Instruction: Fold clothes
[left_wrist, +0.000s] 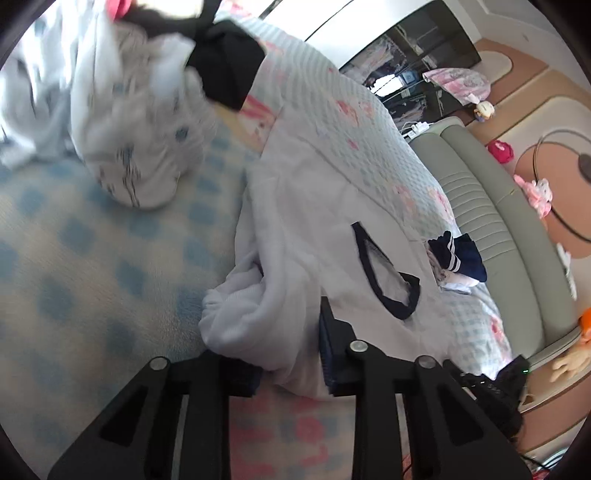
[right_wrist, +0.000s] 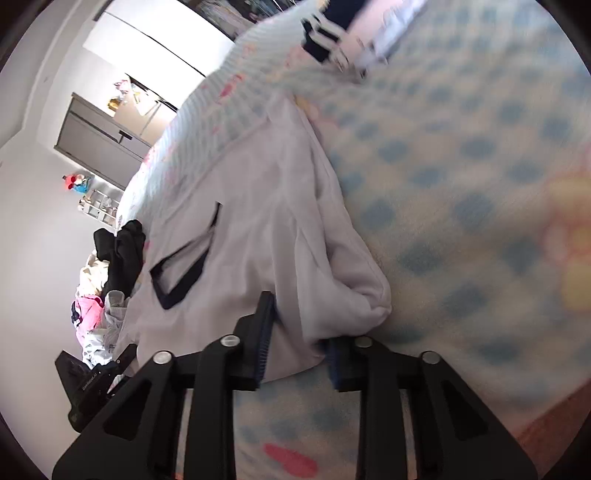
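Both grippers pinching the same white shirt on the bed

Left gripper (left_wrist: 291, 354) at the bottom middle of its frame has bunched white fabric of the white shirt (left_wrist: 295, 236) clamped between its fingers, and the right gripper (right_wrist: 295, 339) does the same at the bottom middle of its own view, fingers closed down on a fold of that shirt (right_wrist: 251, 229). The shirt has a navy-trimmed neckline (left_wrist: 388, 273) and lies spread across the middle of the blue-checked bedspread (left_wrist: 92, 258). Upper left of the left view there's a pretty blurry pile of pale clothes (left_wrist: 122, 122) with a black garment (left_wrist: 229, 70) on it. A folded navy item with white stripes (left_wrist: 458, 254) sits right of the shirt, near the grey-green headboard (left_wrist: 491, 206).
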